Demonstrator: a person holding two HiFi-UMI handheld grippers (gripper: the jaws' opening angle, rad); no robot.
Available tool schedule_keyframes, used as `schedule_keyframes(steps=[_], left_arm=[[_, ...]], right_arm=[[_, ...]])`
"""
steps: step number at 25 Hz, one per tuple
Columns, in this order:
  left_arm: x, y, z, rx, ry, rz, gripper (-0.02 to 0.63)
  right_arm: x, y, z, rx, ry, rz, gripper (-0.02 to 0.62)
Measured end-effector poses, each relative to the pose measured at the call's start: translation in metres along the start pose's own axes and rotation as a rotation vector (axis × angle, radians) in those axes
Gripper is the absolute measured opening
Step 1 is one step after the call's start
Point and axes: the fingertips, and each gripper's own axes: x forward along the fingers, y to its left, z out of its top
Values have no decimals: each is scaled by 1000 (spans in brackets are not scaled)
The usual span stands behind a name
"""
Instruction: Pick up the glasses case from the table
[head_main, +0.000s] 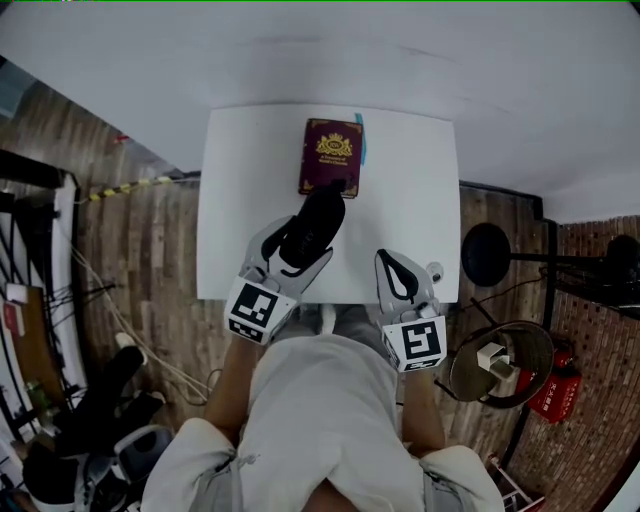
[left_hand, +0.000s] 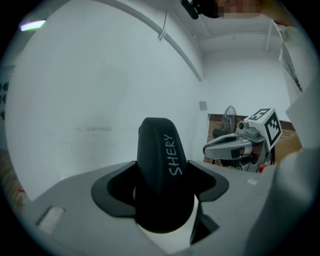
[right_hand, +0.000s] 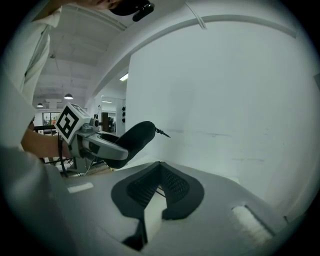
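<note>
Status: pick looks essentially done.
- Left tool (head_main: 297, 250) is clamped on the glasses case (head_main: 315, 228). In the left gripper view the black case (left_hand: 162, 170), lettered "SHERY", sits between both jaws, pinched near its lower end, with the rest sticking out past the tips.
- Behind the case in that view there is only white wall, no tabletop. The right gripper view shows the case (right_hand: 131, 137) held up in the air, with a small zip pull at its far tip. My read: it's off the tabletop (head_main: 420, 200), not resting on it.
- From the head view the case hangs on the near side of the maroon book (head_main: 332, 157), and its far tip overlaps the book's near edge. I can't tell the height above the book from that view.
- Right tool (head_main: 400, 275) is near-right of the book, over the tabletop's near edge. Its jaws are together with nothing between them (right_hand: 159, 185), so it's idle.

Left to do: at most, keep the grip and clear the book. Nothing else is needed for this task as far as I can judge.

Surroundings:
- The maroon book with a gold crest is the only other big item on the tabletop. There's a thin blue strip (head_main: 361, 135) just at its right edge.
- Off the tabletop, well right of the book, are a black round stand (head_main: 485, 253) and a red fire extinguisher (head_main: 550, 390). Neither is in the way.
- Only real obstruction: the book, right under the case tip.
</note>
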Motion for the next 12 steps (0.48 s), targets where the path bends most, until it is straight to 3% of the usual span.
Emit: schedule_keyframes(steps=[8, 12], left_arm=[[-30, -2, 28, 24, -97, 17, 341], [-36, -1, 26, 17, -97, 18, 341]], right_arm=[[-11, 15, 26, -30, -52, -4, 2], [-13, 19, 28, -35, -64, -5, 2]])
